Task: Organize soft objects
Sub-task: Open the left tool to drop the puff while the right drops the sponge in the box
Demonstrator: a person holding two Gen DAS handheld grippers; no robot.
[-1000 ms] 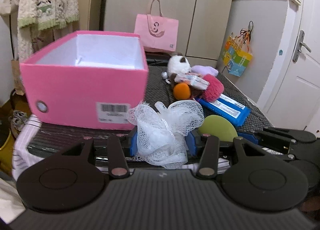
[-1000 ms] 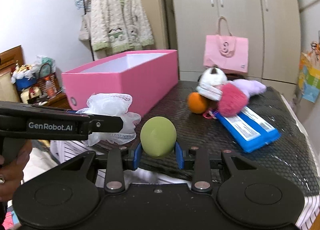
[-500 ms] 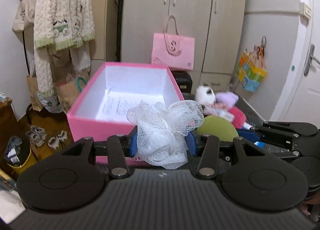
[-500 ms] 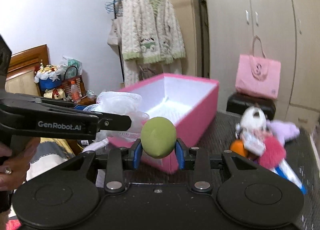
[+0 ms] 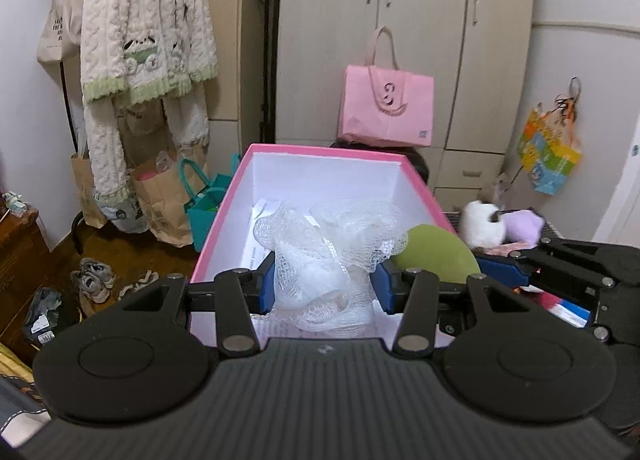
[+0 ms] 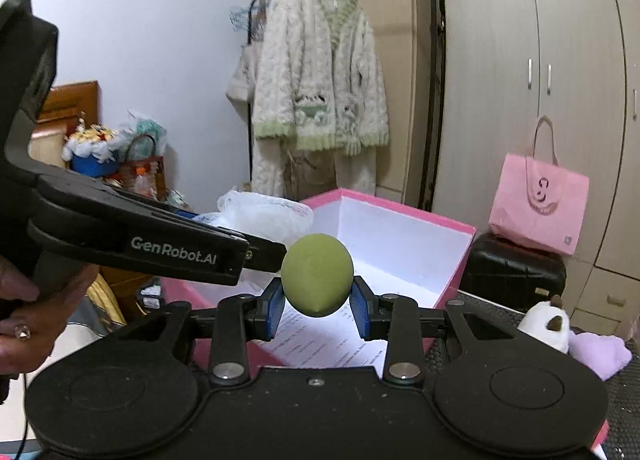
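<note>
My left gripper (image 5: 325, 287) is shut on a white mesh bath puff (image 5: 332, 252) and holds it over the near end of the open pink box (image 5: 320, 152). My right gripper (image 6: 317, 302) is shut on a green egg-shaped sponge (image 6: 317, 274), also held above the box (image 6: 404, 208). The sponge also shows in the left wrist view (image 5: 436, 256), just right of the puff. The puff (image 6: 264, 214) and the left gripper's body (image 6: 132, 236) show at the left of the right wrist view. A sheet of paper (image 6: 332, 344) lies on the box floor.
A white plush toy (image 5: 480, 222) and a purple plush (image 5: 522, 226) lie on the black table (image 6: 624, 388) right of the box. A pink bag (image 5: 386, 106) stands behind, by the wardrobe. A sweater (image 5: 148, 20) hangs at left, with paper bags and shoes (image 5: 94, 280) on the floor.
Both grippers have risen from table level and moved forward over the pink box, each still holding its object. The box interior now shows from above.
</note>
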